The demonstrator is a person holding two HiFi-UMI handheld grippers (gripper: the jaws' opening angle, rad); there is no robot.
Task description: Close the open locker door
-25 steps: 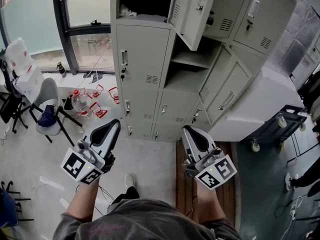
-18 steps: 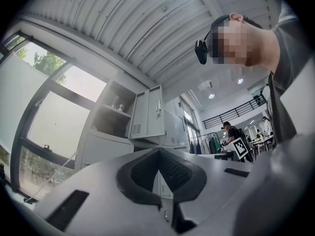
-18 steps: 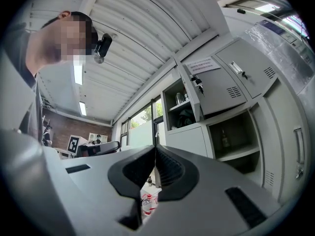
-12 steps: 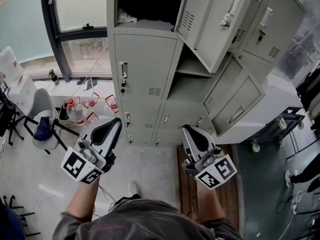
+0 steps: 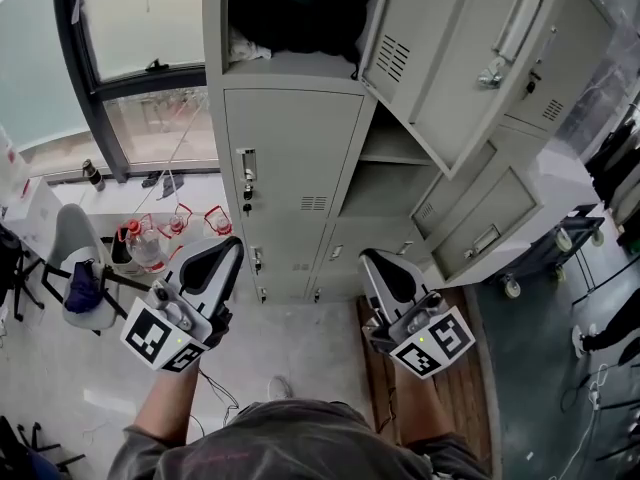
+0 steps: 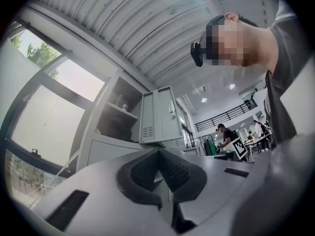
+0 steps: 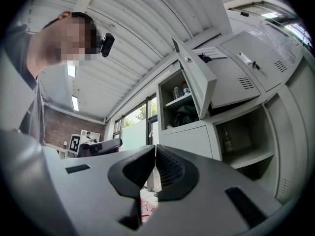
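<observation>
Left tongs [image 5: 228,248] and right tongs [image 5: 375,263] both pinched together and empty, low in frame, well short of the open locker door [image 5: 450,58] swung out at upper right; closed tips likely meant for pushing, not grabbing.

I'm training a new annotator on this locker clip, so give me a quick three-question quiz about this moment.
1. True or false: the right gripper grips the open locker door.
2. The left gripper has its jaws: A wide apart; B together, empty; C on a handle.
3. Fill in: the chair stands on the person's ___ side.
Key: 1 false; 2 B; 3 left.
</observation>
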